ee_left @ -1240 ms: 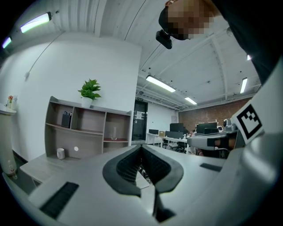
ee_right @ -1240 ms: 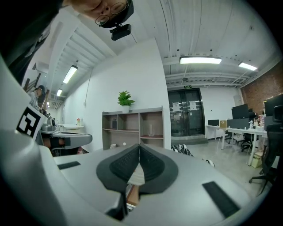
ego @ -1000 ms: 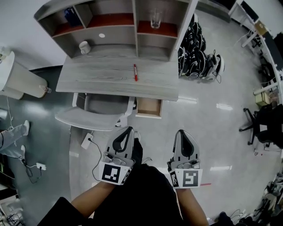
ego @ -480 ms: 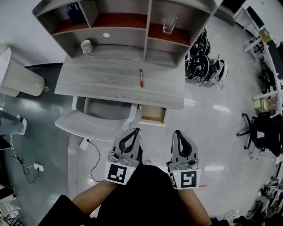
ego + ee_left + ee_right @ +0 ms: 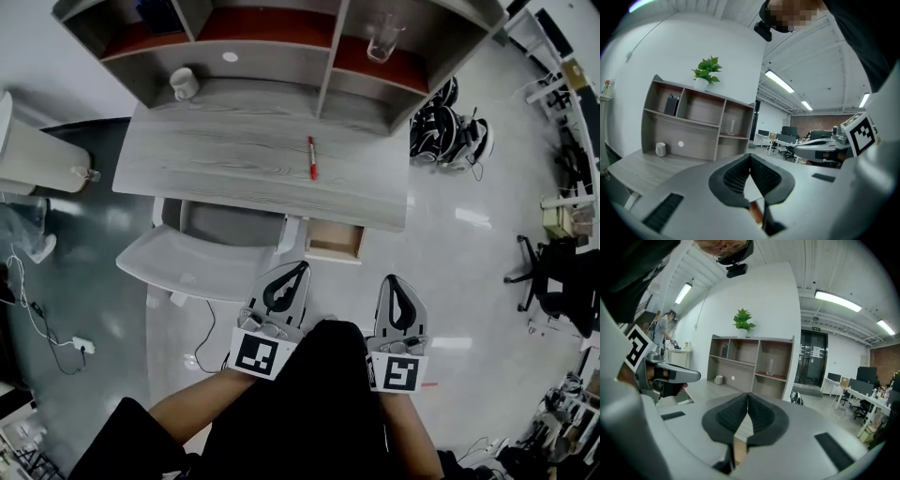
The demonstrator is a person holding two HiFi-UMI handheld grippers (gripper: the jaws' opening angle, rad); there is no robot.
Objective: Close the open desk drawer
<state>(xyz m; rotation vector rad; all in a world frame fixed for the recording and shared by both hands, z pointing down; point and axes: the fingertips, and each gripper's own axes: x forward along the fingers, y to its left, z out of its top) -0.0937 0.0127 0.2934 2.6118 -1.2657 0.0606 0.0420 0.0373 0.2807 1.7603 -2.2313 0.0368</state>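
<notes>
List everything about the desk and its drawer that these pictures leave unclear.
Drawer: head view, back part hidden under the desktop; both gripper views, the shut jaws cover nearly all of it.
Dark item in the top-left shelf compartment: head view, cut off by the top edge; left gripper view, too small to identify.
White dot on the shelf back: too small in every view.
Chair base: head view, hidden by its seat.

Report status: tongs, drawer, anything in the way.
Left tongs shut, empty. Right tongs shut, empty. Drawer open, neither touching it. Chair sits to its left, not blocking.
</notes>
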